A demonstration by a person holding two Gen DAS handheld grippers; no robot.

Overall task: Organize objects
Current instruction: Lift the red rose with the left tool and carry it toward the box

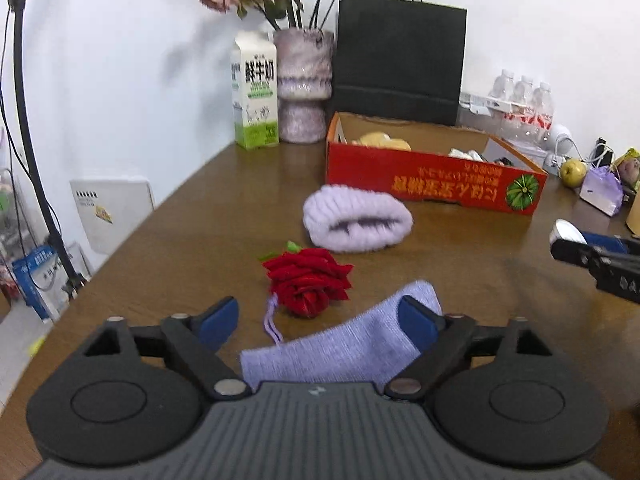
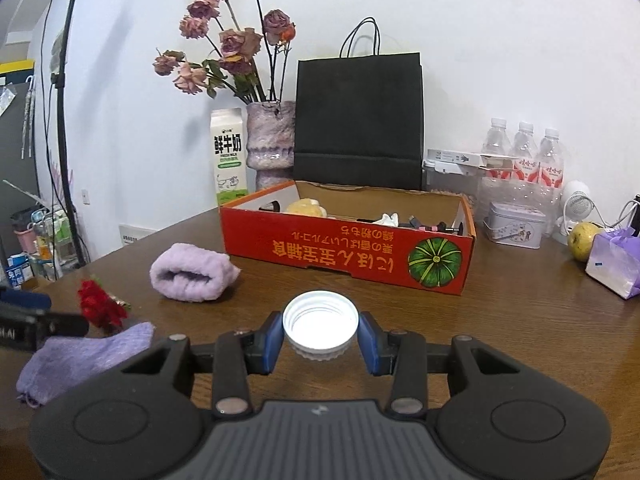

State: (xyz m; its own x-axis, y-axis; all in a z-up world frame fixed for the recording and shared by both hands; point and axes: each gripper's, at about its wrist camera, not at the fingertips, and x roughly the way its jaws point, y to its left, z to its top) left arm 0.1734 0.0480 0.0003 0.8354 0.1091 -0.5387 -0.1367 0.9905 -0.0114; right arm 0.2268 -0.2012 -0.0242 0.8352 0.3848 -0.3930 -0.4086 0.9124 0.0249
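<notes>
The red box (image 2: 348, 256) sat open-topped toward the back of the worktop (image 2: 500, 320), already holding a few small items, and it looked the likely home for loose things. The right gripper (image 2: 320, 338) had its fingers (image 2: 273, 340) clenched on a white bottle cap (image 2: 320, 322), held above the wood just in front of the box. To finish that step well, the cap would need lifting clear of the near wall and letting go only once it was over the inside.

The left gripper (image 1: 316, 322) stood released, its fingers (image 1: 218, 322) spread wide and pressing on nothing, with a flat purple pouch (image 1: 340, 348) lying between them on the worktop. A rolled lilac towel (image 1: 356, 218) lay near the box's left end, and a red rose (image 1: 308, 280) lay just beyond the pouch; neither blocked the cap's path. Behind the box stood a black bag (image 2: 358, 120), a vase (image 2: 270, 140) of dried flowers and a milk carton (image 2: 229, 156), worth avoiding if reaching far.
</notes>
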